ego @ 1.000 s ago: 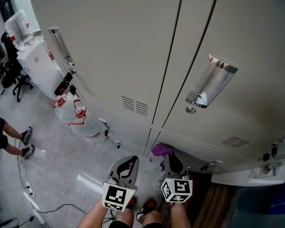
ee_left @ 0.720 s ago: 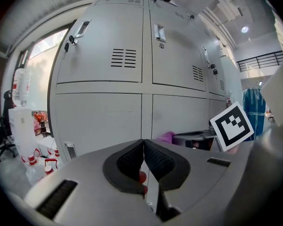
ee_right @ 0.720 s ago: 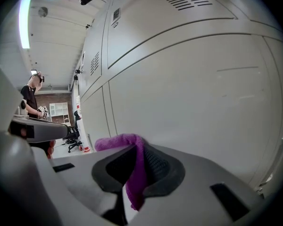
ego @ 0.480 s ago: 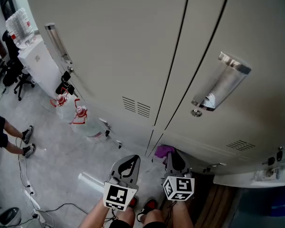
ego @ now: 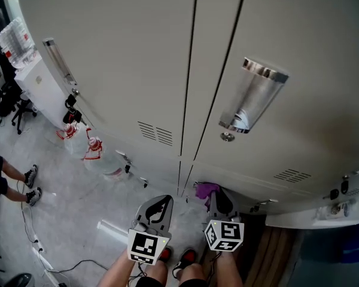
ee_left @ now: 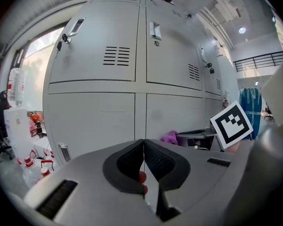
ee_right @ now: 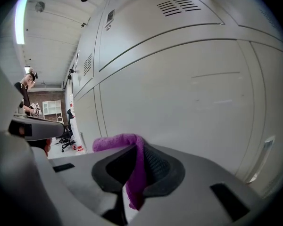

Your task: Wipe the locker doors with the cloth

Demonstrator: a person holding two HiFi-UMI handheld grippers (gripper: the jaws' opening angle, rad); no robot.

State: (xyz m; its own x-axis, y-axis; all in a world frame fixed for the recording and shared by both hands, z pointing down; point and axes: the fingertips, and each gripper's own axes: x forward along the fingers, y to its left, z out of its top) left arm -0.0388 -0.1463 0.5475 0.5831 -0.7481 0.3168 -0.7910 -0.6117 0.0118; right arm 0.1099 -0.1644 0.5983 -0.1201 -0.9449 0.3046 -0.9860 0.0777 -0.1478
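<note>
Pale grey locker doors fill the head view, with a shiny handle on the right door and louvre vents lower down. My right gripper is shut on a purple cloth, held low near the bottom of the lockers. In the right gripper view the cloth hangs between the jaws, close to a locker door. My left gripper is shut with nothing in it, beside the right one. Its closed jaws face the lower locker doors.
Water bottles with red caps stand on the floor at the left by a white cabinet. A person's legs are at the far left, and cables lie on the floor. A dark opening sits at the lower right.
The view has swung so the lockers shifted left in the picture. Both grippers stay low and shut in about the same place, the cloth still held.
</note>
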